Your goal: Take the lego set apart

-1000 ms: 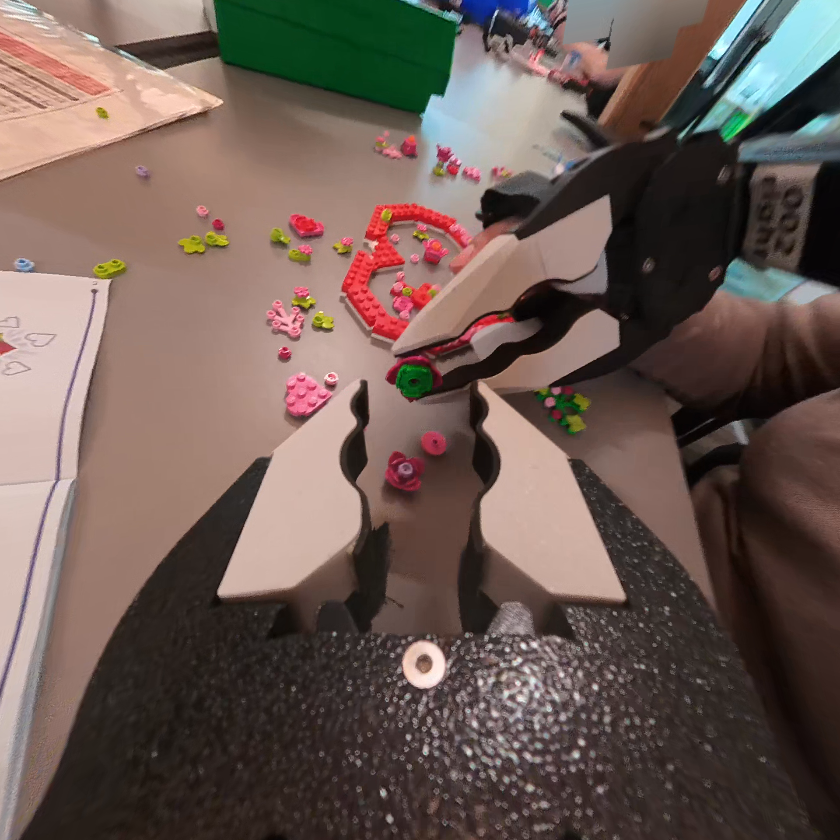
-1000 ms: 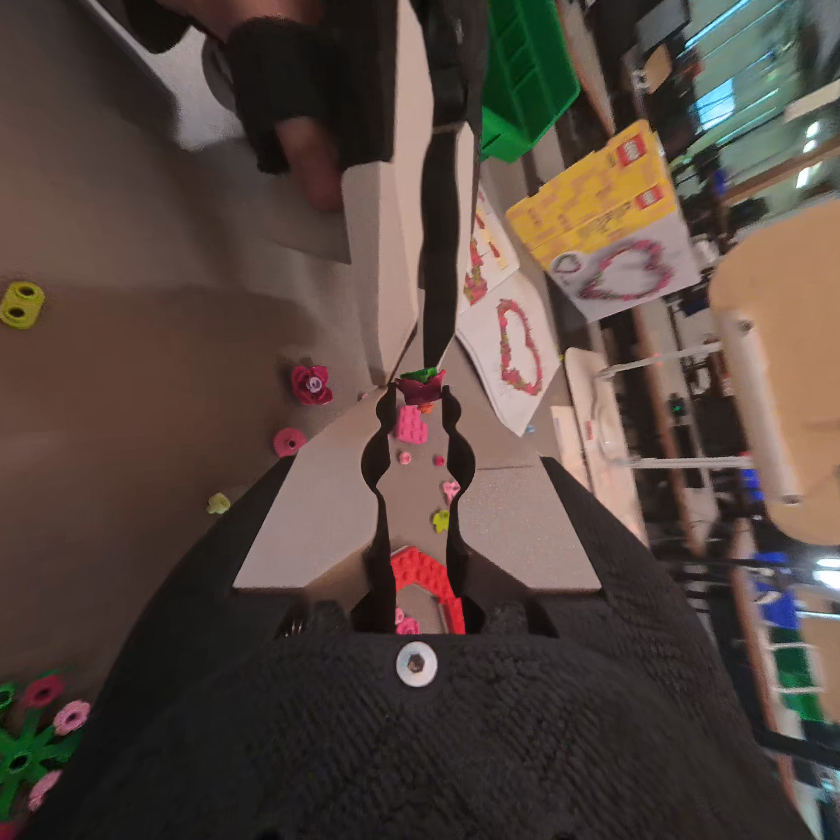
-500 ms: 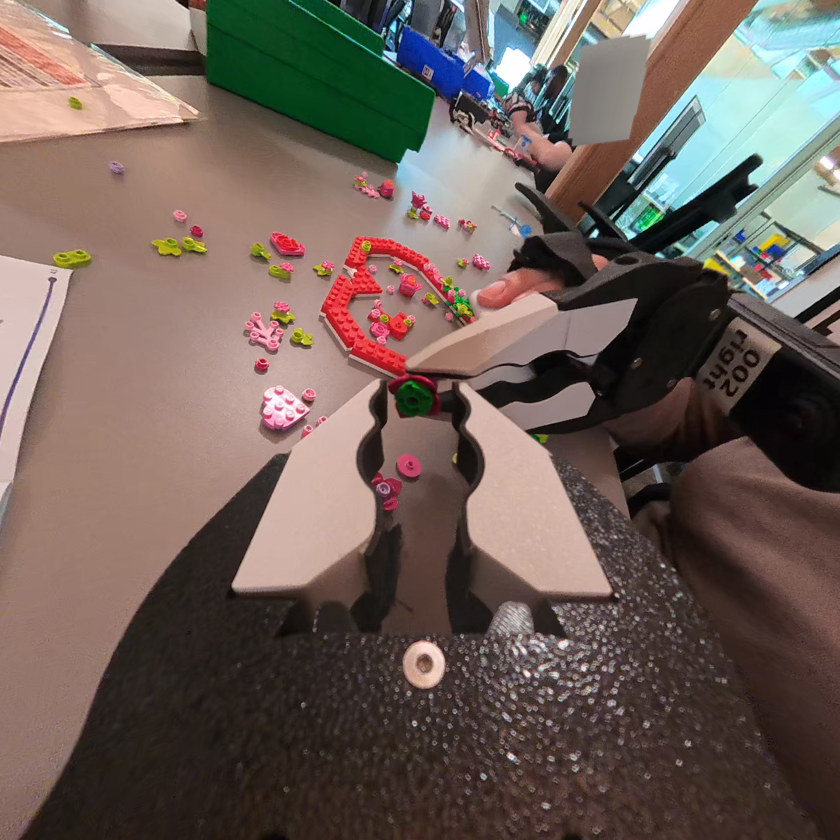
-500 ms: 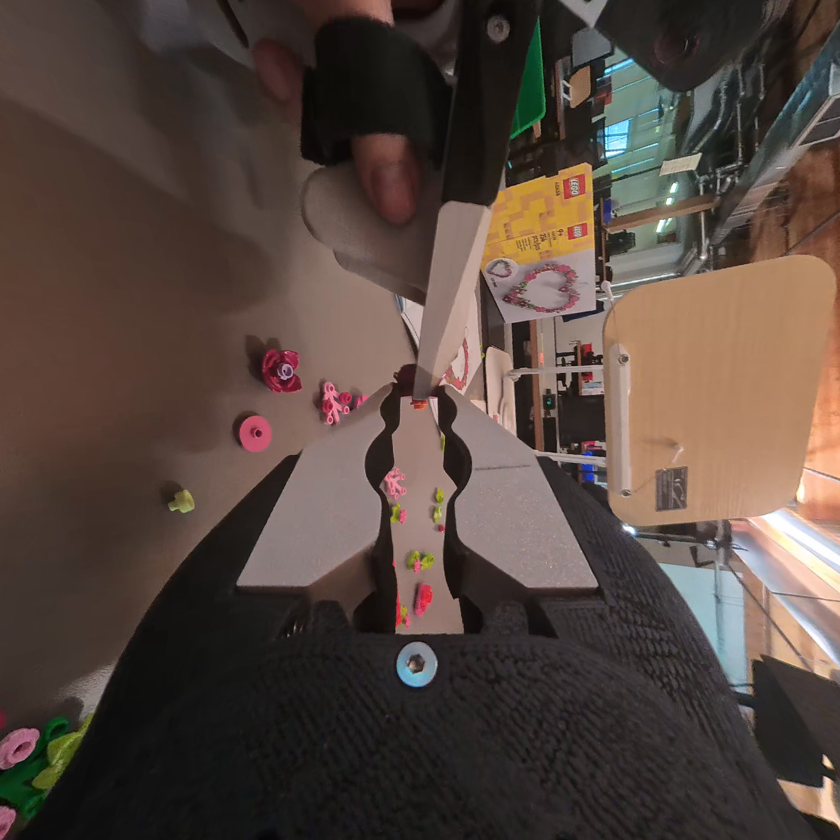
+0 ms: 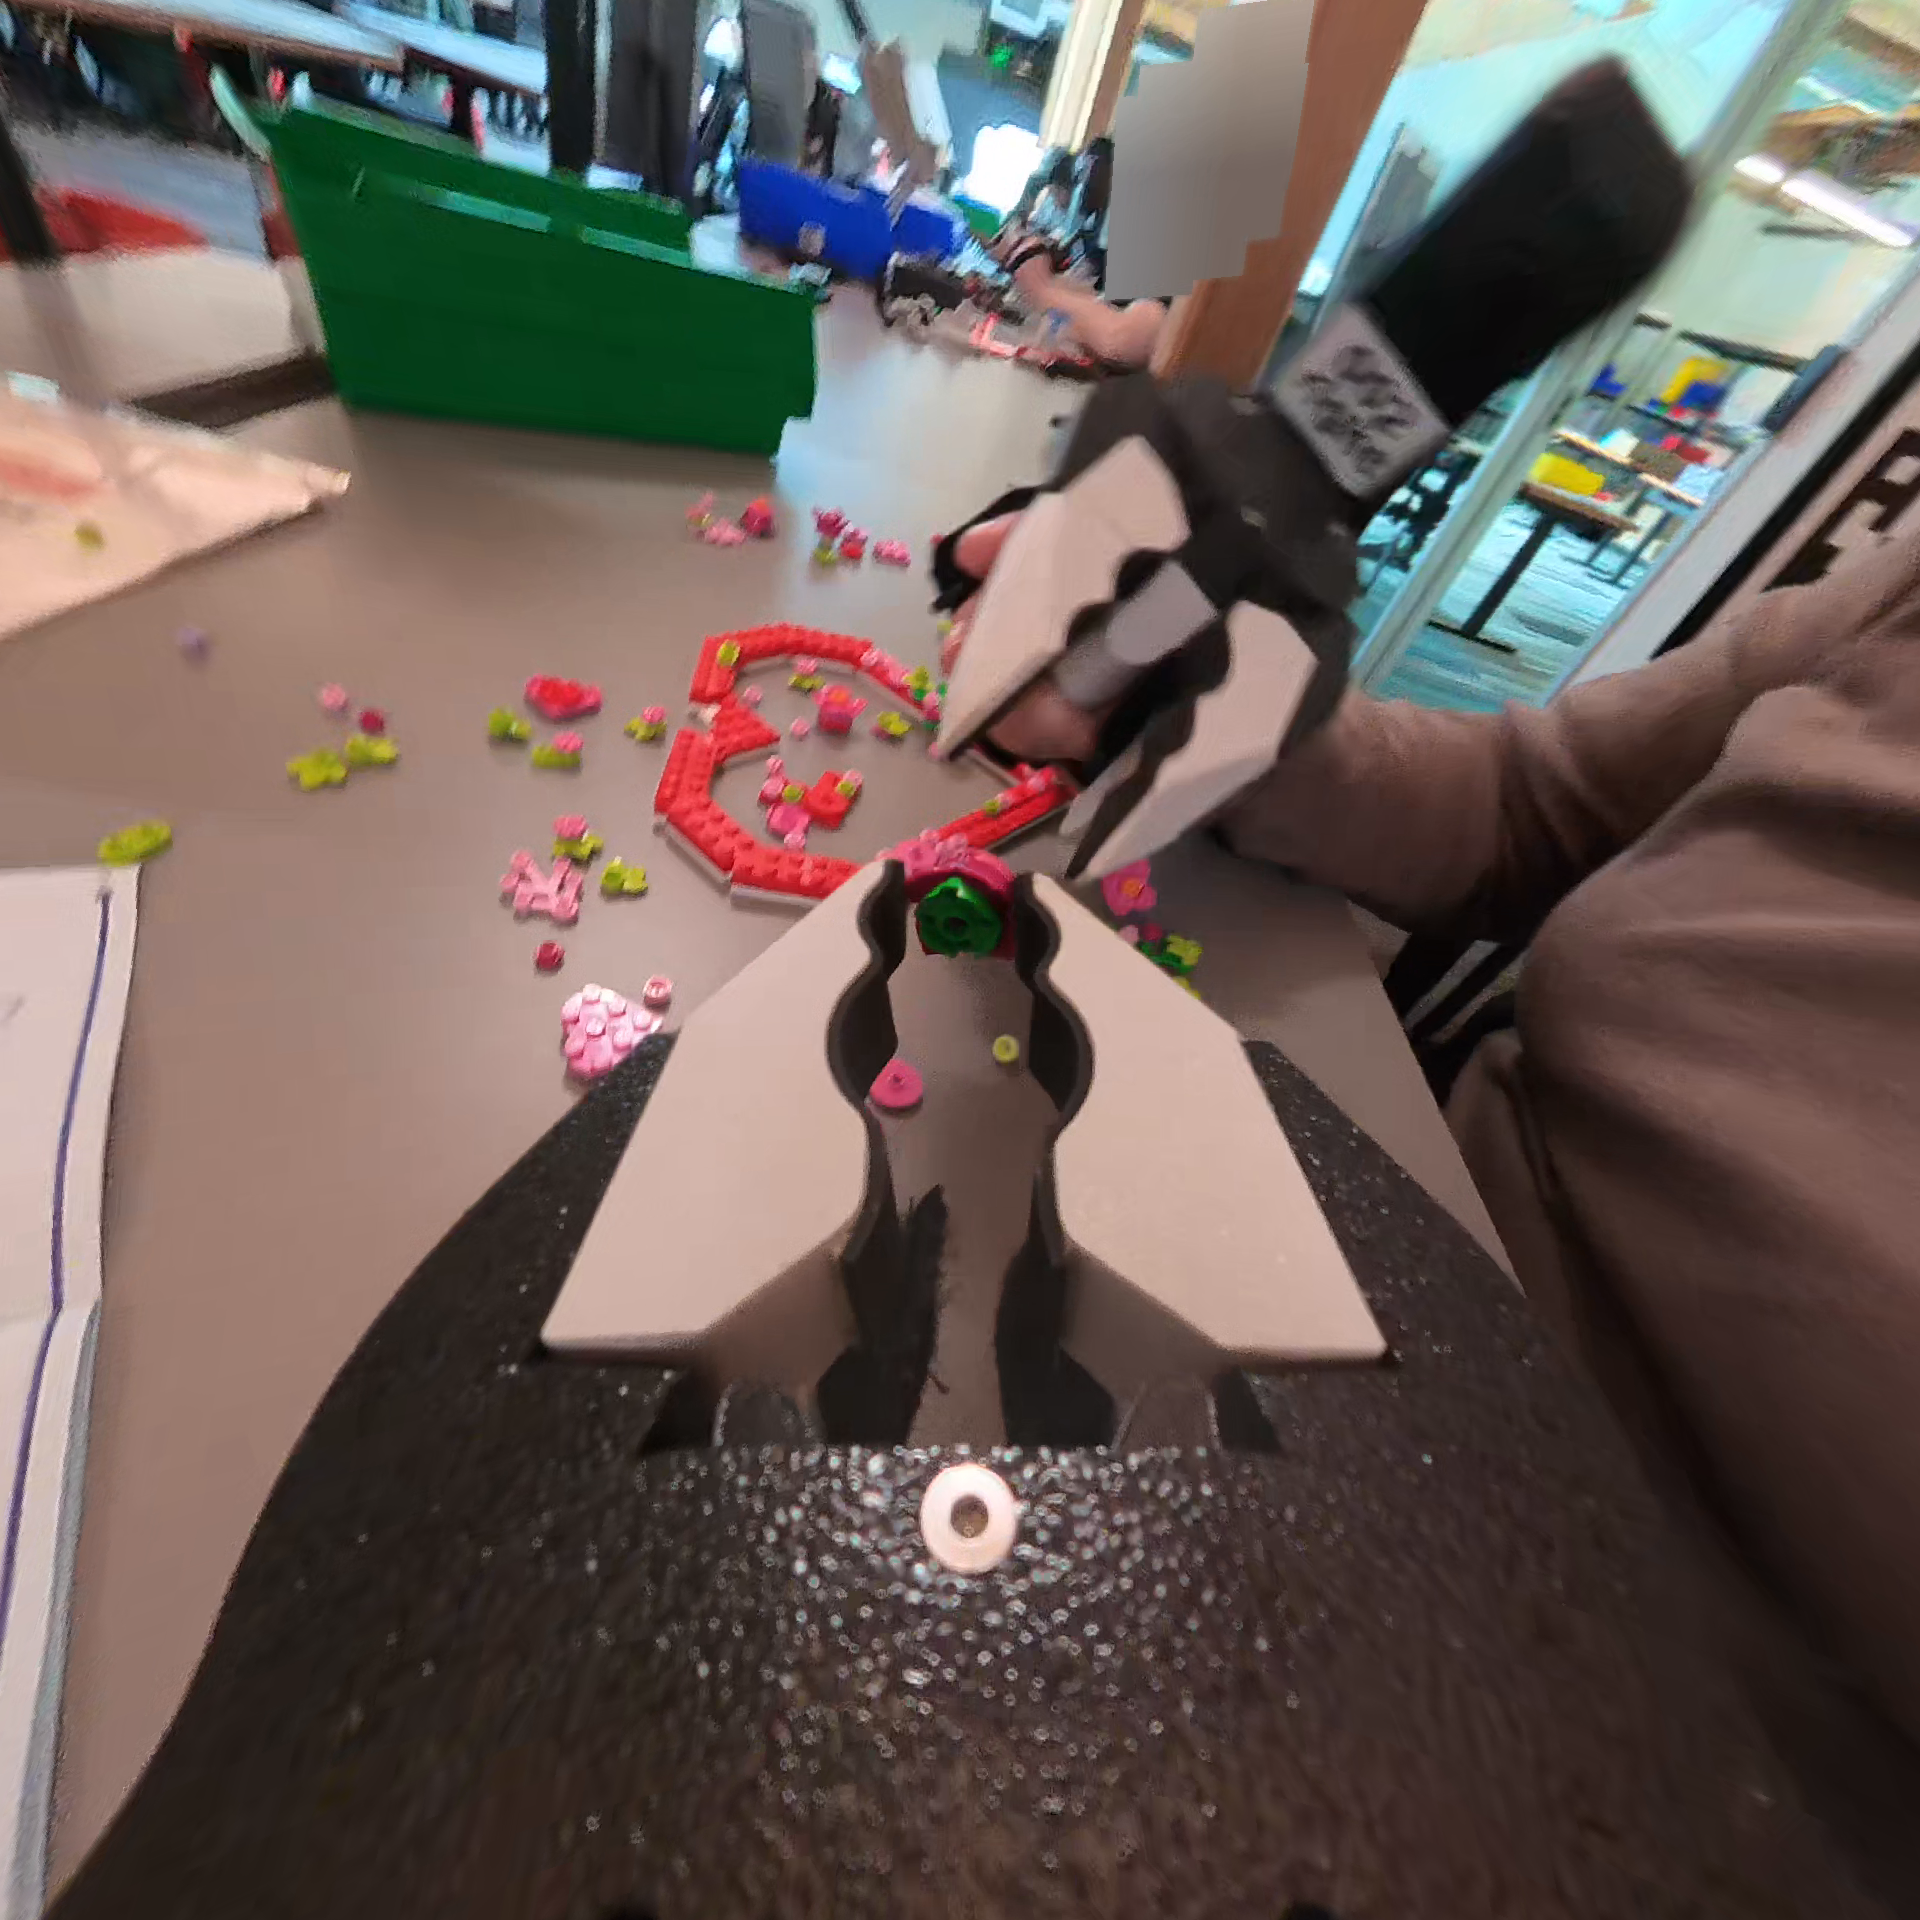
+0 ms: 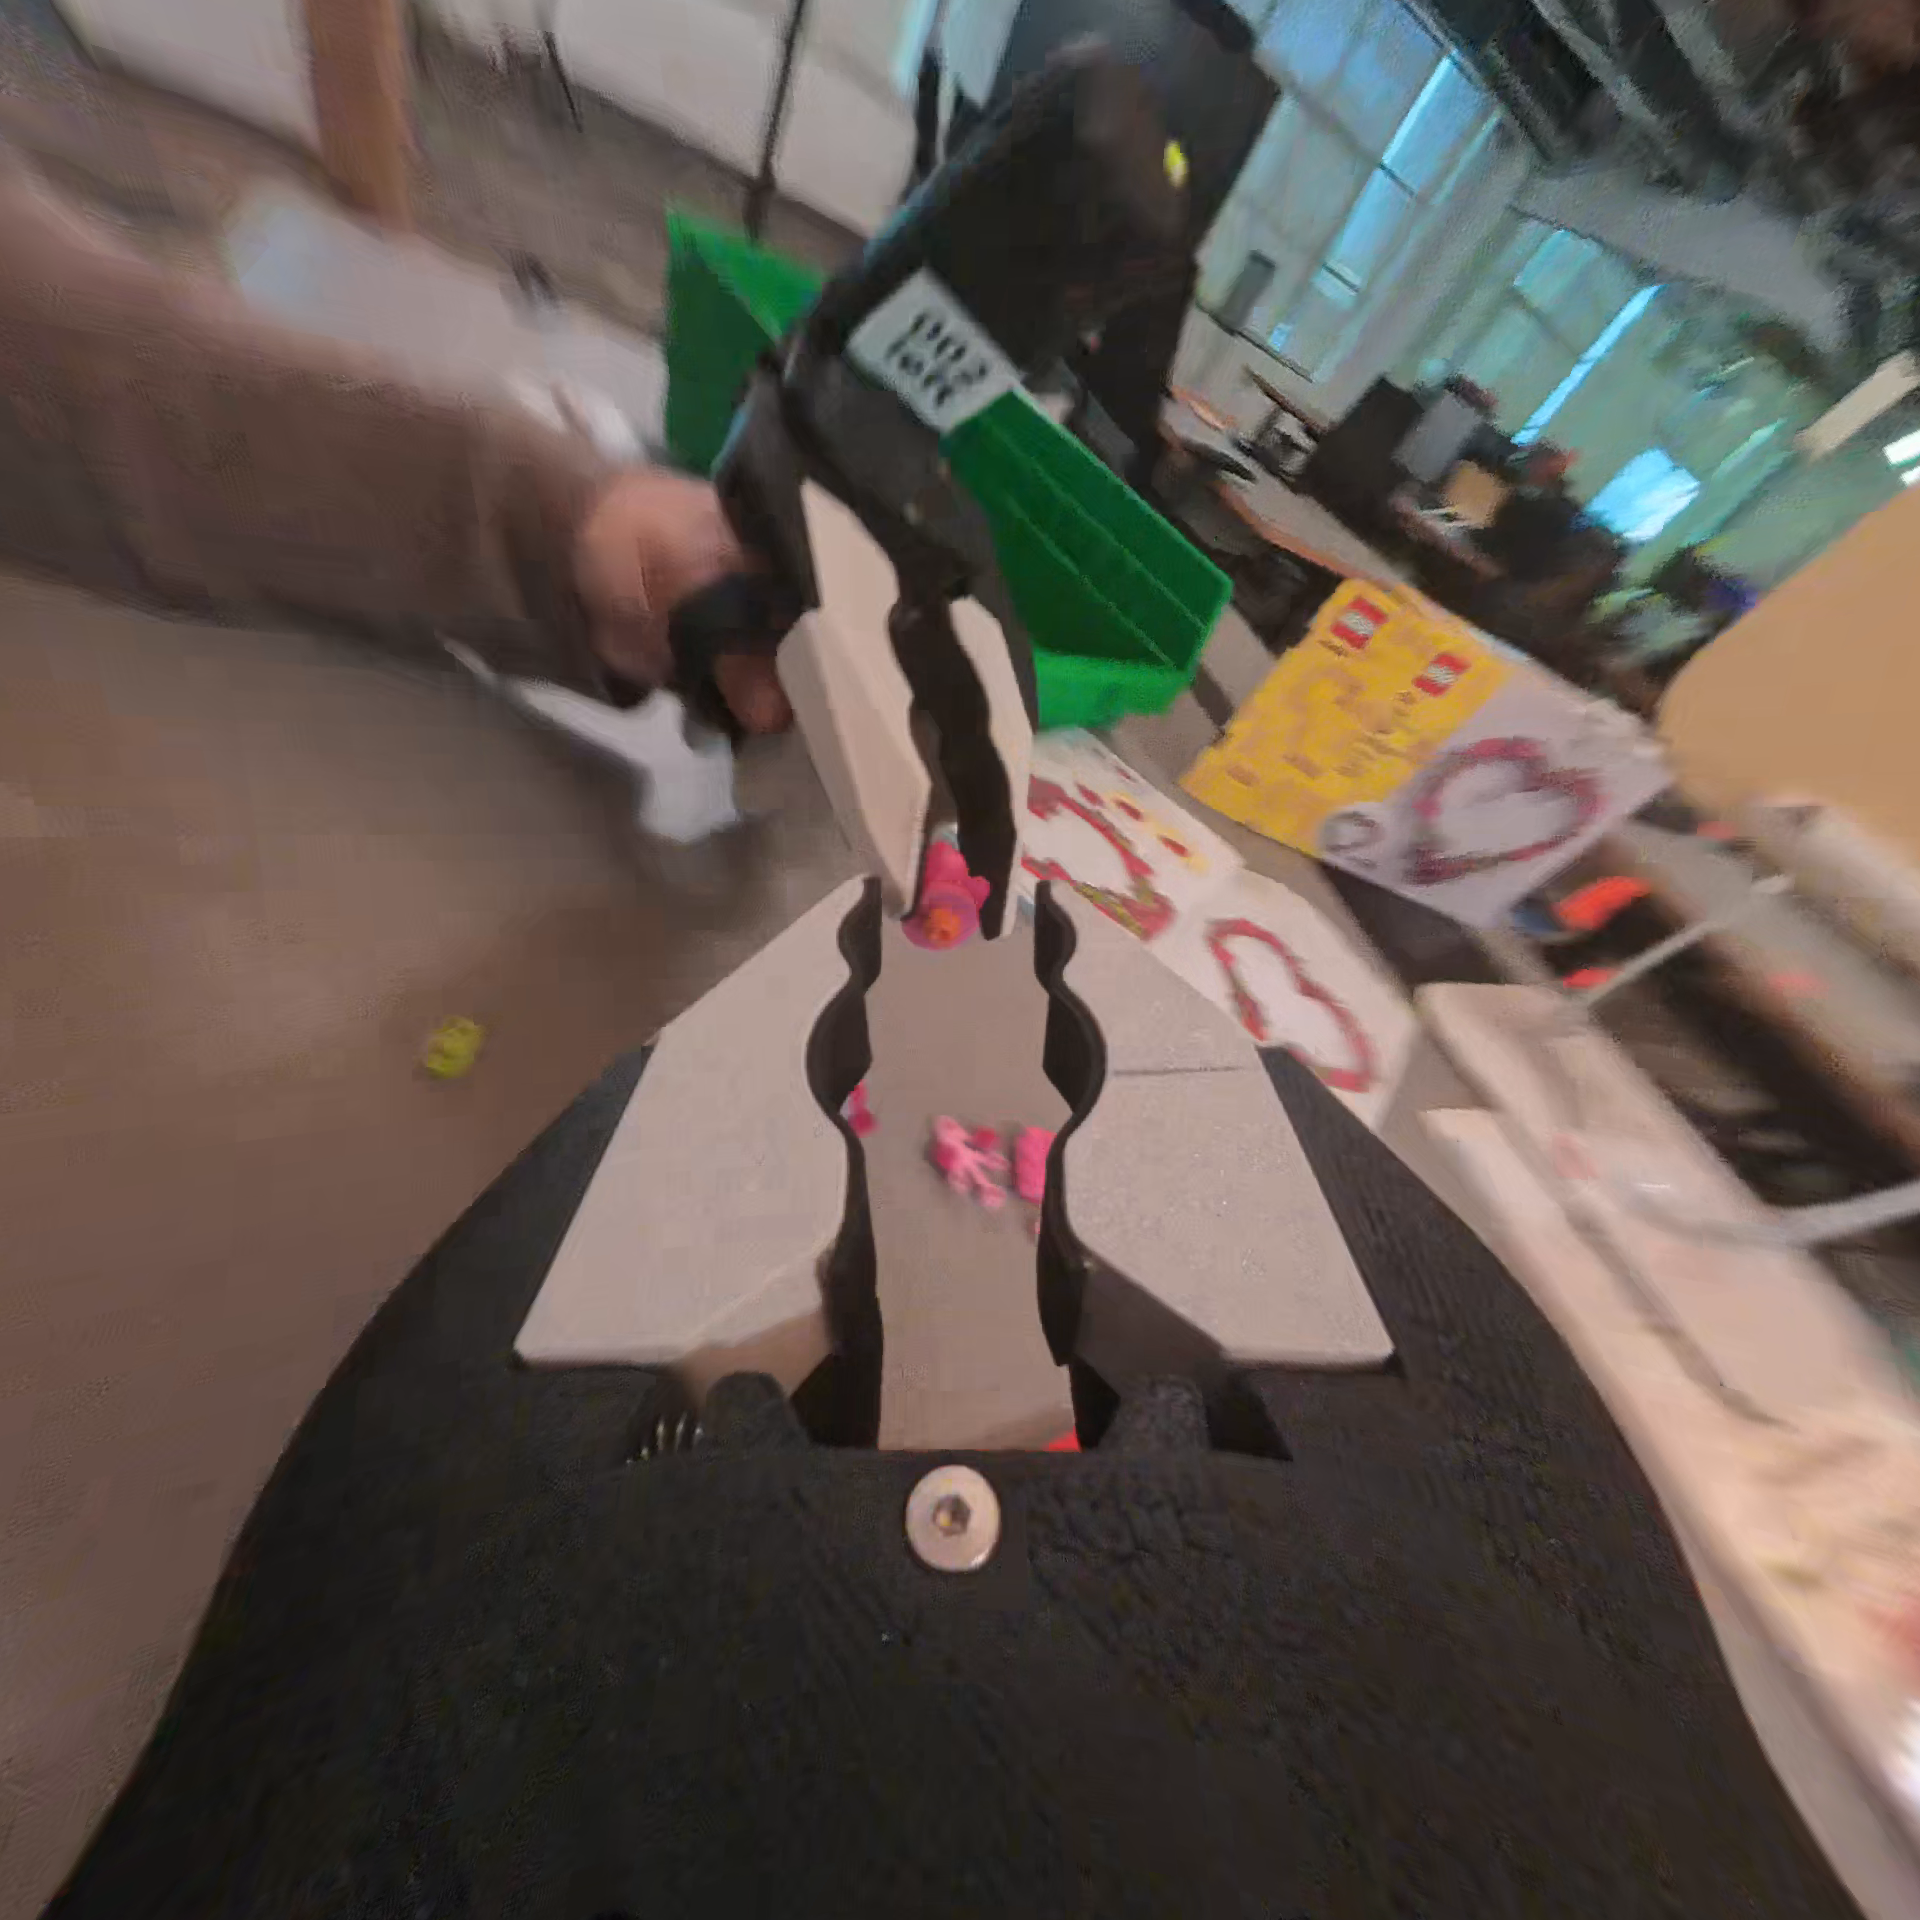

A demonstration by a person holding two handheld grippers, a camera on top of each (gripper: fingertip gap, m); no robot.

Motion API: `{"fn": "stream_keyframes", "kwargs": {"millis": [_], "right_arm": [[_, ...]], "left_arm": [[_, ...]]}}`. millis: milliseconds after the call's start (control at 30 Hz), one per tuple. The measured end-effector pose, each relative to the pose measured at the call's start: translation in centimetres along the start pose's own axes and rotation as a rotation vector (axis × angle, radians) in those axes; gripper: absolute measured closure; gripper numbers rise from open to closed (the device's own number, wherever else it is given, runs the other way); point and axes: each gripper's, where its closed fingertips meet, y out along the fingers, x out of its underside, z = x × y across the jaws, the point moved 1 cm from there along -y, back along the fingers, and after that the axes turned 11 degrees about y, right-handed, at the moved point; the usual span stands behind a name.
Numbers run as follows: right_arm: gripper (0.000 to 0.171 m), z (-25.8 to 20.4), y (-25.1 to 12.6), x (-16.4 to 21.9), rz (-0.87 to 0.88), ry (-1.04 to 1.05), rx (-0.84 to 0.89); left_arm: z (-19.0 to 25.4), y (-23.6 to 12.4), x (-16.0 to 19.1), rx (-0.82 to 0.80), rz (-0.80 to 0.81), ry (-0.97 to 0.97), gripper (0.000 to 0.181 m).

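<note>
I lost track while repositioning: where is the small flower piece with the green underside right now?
The flower piece is pinched at the tips of the left gripper, above the table just in front of the red heart frame; the right gripper is open beside it.

A green bin (image 5: 561, 312) sits at the table's far edge (image 5: 312, 468) — beyond it a blue crate (image 5: 831, 223); a yellow box (image 6: 1340, 717) lies near open booklets (image 6: 1288, 997).

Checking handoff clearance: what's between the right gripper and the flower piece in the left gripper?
Nothing. Left wrist view: open right gripper sits just clear of the flower piece pinched in the left gripper.
</note>
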Motion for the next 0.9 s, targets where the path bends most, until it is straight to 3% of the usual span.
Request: {"fn": "stream_keyframes", "kwargs": {"millis": [200, 333, 567, 900], "right_arm": [[0.148, 0.0, -0.4, -0.3, 0.065, 0.733, -0.334], [0.153, -0.6, -0.4, -0.1, 0.061, 0.959, -0.479], [0.165, -0.3, -0.2, -0.2, 0.1, 1.048, -0.504], [0.168, -0.6, -0.2, -0.2, 0.084, 0.902, -0.415]], "left_arm": [[1.7, -0.3, -2.1, -0.134, 0.044, 0.507, 0.164], [1.8, -0.2, -2.4, -0.21, 0.019, 0.643, 0.164], [1.5, 0.0, -1.9, -0.261, -0.03, 0.723, 0.164], [1.6, -0.1, -1.9, -0.273, -0.074, 0.763, 0.164]]}}
